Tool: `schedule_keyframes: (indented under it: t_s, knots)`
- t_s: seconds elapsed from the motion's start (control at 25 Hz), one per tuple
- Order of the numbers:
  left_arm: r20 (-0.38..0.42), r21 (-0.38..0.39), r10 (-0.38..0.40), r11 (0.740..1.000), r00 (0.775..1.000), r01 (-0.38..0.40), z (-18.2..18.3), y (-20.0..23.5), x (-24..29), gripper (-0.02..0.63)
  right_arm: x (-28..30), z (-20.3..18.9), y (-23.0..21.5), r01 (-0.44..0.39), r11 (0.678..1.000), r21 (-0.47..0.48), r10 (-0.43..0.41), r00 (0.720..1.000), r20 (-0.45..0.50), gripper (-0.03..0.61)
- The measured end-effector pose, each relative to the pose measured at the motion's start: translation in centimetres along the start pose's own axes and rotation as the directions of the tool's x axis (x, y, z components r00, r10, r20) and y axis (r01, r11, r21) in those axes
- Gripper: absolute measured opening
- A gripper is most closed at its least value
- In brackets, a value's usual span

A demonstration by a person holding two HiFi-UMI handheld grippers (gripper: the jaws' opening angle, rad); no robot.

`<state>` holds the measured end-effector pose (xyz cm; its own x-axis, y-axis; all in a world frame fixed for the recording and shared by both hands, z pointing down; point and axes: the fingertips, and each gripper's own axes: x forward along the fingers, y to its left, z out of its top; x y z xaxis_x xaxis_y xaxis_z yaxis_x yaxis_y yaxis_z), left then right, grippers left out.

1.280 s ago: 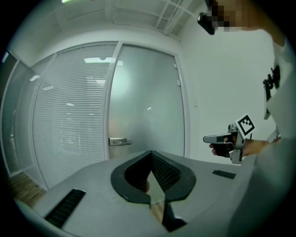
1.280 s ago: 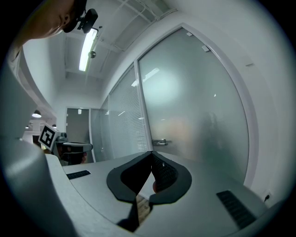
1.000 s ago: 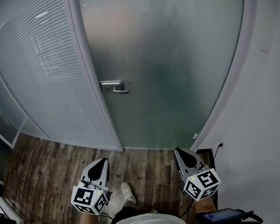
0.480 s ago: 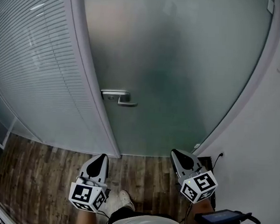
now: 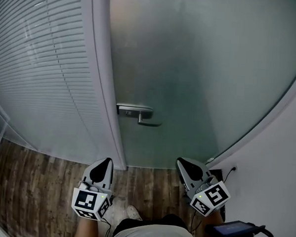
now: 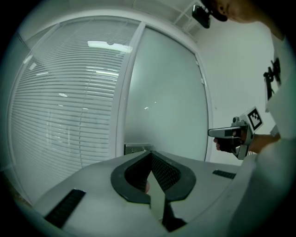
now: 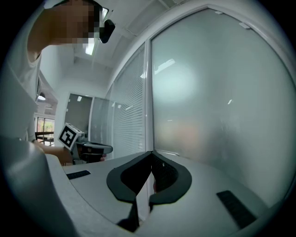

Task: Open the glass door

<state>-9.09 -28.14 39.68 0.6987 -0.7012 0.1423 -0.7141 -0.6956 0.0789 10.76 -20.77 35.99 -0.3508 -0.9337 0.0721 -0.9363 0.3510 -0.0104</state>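
Ahead of both pairs of fingers, the glass door (image 5: 190, 68) looms nearer than a second ago, still shut; its handle (image 5: 141, 114) sits beyond, between the left gripper (image 5: 105, 163) and right gripper (image 5: 183, 164); both grippers' fingers are pressed together, holding nothing; the approach is nearly done, and the handle looks to be the next target.

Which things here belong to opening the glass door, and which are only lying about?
For the job: glass door, handle, left gripper, right gripper; both are shut, empty, not yet at the handle.
Just there: window blinds, wall socket, black device at lower right, wooden floor.
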Motion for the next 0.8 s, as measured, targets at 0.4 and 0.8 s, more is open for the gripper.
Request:
schedule_keyframes:
  t_s: [0.4, 0.8]
  knots:
    - [-0.002, -0.018, -0.027, 0.999, 1.000, 0.027, 1.3, 0.5, 1.8, 0.000, 2.1, 0.7, -1.8, 0.010, 1.000, 0.029, -0.010, 1.000, -0.024, 0.002]
    - [-0.038, -0.007, 0.120, 0.993, 0.992, -0.121, 1.6, 0.5, 7.4, 0.000, 7.9, -1.4, -9.9, -0.098, 0.991, 0.090, 0.101, 0.994, -0.036, 0.002]
